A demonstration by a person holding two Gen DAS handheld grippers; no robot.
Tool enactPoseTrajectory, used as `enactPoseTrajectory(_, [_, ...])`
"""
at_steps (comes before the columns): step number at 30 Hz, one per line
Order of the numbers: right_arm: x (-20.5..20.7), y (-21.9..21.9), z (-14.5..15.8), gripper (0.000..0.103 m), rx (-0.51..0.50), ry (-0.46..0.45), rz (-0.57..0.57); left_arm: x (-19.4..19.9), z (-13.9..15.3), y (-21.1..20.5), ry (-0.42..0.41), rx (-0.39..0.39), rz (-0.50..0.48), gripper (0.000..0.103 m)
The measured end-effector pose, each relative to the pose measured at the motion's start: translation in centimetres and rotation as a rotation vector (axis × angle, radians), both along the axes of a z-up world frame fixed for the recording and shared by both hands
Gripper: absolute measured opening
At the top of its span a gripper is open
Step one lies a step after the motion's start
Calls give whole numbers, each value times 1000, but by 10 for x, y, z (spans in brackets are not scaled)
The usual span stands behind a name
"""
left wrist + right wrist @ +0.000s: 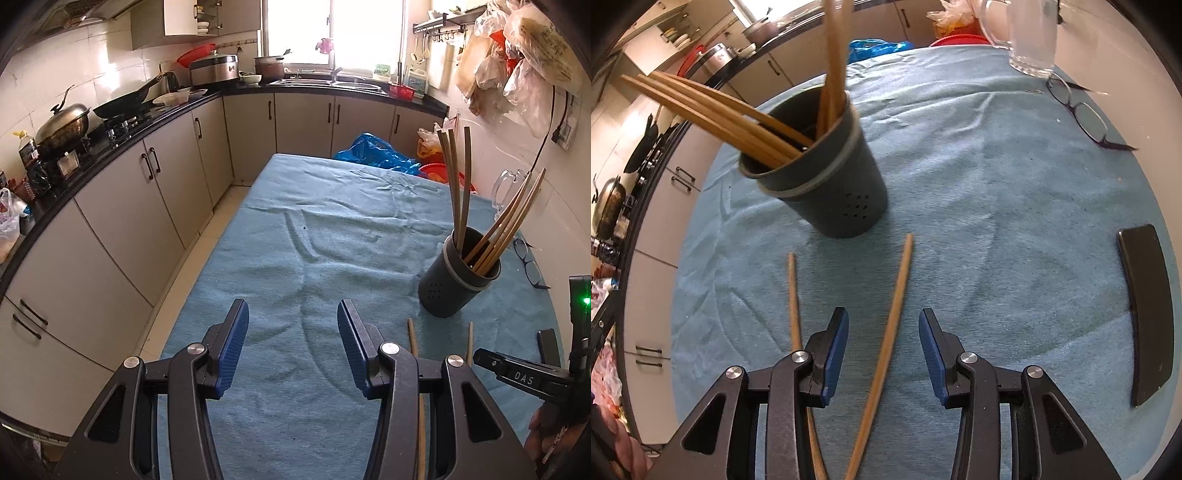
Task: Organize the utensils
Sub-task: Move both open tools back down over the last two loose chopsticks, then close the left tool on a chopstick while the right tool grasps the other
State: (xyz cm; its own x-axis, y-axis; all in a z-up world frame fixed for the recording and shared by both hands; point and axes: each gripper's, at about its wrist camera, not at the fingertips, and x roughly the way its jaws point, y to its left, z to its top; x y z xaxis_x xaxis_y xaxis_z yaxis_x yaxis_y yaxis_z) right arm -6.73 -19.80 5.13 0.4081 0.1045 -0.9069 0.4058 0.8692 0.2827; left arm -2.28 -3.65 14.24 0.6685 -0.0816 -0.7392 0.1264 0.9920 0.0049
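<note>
Wooden chopsticks (701, 103) mostly stand in holder (827, 173); two loose chopsticks (895, 295) remain on cloth (997, 221). Left gripper (293, 347) and right gripper (882, 350) part-open, both empty.

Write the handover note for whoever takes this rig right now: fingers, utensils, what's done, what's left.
Left gripper: fingers open, empty, over bare blue cloth, left of the holder.
Right gripper: fingers open, straddling one loose chopstick without touching it.
Second loose chopstick lies flat just left of it, passing under the left finger.
Dark holder stands upright on the cloth beyond both, already holding several chopsticks.
Done: most chopsticks are in the holder.
Left: grip the two on the cloth and drop them in.
Glasses, glass mug and a black slab sit to the right, untouched.
</note>
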Motion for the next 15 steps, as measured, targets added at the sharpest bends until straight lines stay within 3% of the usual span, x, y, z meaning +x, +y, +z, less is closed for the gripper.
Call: enactPoseTrajectory(15, [18,-8,-27,44,-36,79,-13,5,-12,-4,60,-18,-19,49])
